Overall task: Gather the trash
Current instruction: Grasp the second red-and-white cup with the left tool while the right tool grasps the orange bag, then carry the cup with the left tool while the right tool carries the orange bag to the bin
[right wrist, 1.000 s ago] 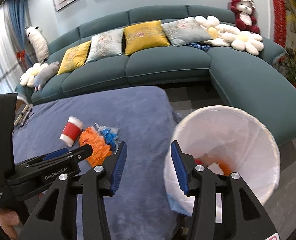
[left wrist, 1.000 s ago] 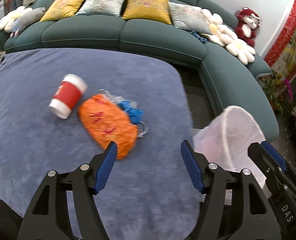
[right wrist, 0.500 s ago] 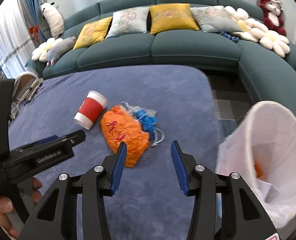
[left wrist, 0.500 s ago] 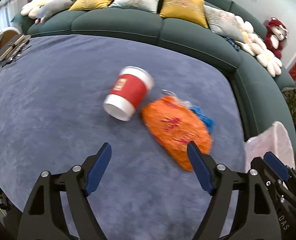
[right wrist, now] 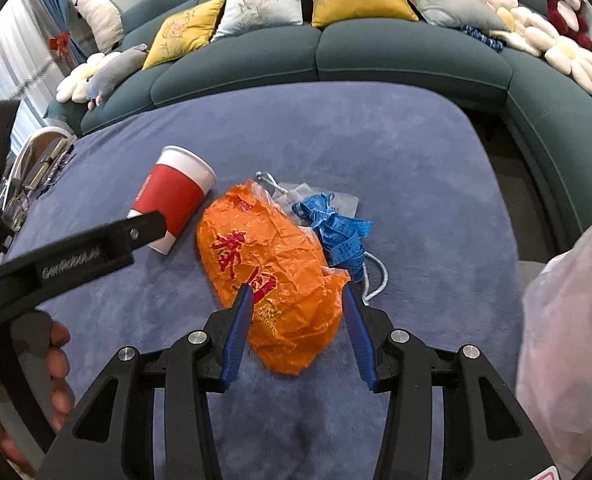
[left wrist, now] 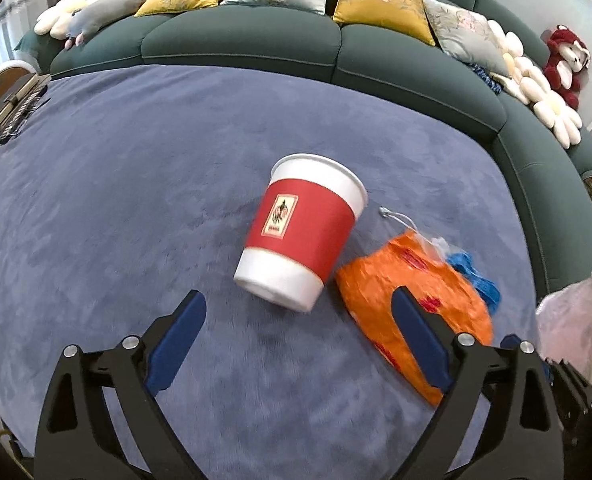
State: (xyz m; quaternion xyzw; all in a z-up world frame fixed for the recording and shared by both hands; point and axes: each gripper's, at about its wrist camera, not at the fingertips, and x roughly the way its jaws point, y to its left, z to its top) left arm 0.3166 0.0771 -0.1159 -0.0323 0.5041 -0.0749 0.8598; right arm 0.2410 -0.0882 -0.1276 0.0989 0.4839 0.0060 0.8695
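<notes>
Left tongs (left wrist: 297,322) spread wide, empty, paper cup (left wrist: 301,232) lying tipped just ahead on the blue bench (left wrist: 136,200). Right tongs (right wrist: 294,322) open, straddling the near end of the orange plastic bag (right wrist: 272,272). Risks: cup rolling when nudged; thin bag slipping, snagging blue tape (right wrist: 337,232).

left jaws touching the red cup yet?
Apart. The left wrist view shows bare blue cloth between the open left gripper and the tipped red cup; neither blue pad reaches it.
</notes>
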